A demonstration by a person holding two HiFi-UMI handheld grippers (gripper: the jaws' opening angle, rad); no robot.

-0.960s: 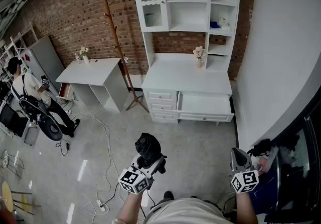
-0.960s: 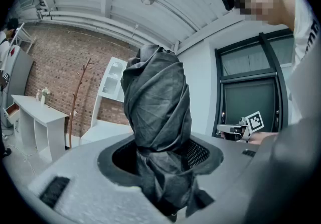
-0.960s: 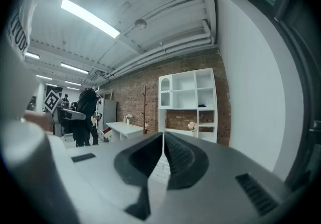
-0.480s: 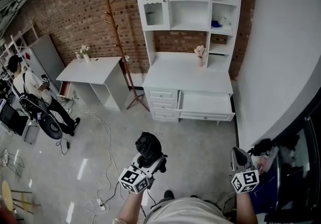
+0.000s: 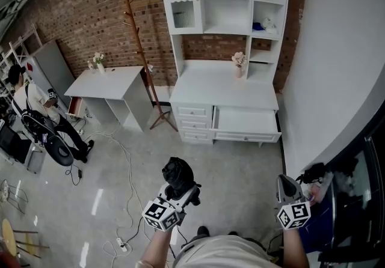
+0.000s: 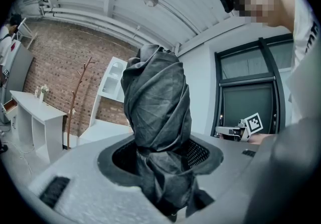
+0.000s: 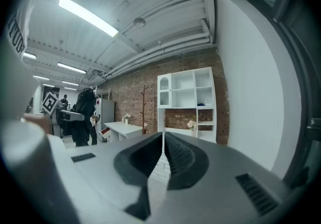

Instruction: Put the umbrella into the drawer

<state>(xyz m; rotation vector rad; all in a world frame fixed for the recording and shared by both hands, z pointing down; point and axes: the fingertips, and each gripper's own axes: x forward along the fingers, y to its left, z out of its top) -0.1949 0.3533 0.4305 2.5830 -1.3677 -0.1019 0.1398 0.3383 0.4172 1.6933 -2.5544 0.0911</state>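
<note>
My left gripper (image 5: 178, 191) is shut on a folded black umbrella (image 5: 177, 175), held upright above the floor; in the left gripper view the umbrella (image 6: 158, 117) fills the space between the jaws and rises out of them. My right gripper (image 5: 287, 190) is shut with nothing in it, its jaws meeting in the right gripper view (image 7: 163, 160). Ahead stands a white cabinet with an open drawer (image 5: 246, 124) pulled out at its right side. The cabinet (image 7: 185, 102) also shows far off beyond the right jaws.
A white hutch (image 5: 225, 2) tops the cabinet, with a small flower vase (image 5: 239, 62) on the counter. A wooden coat stand (image 5: 144, 59) and a white desk (image 5: 108, 86) stand to the left. Cables (image 5: 123, 201) trail across the floor. A person (image 5: 36, 116) sits far left.
The view has shifted very slightly; both grippers hold the same pose and the umbrella stays gripped.
</note>
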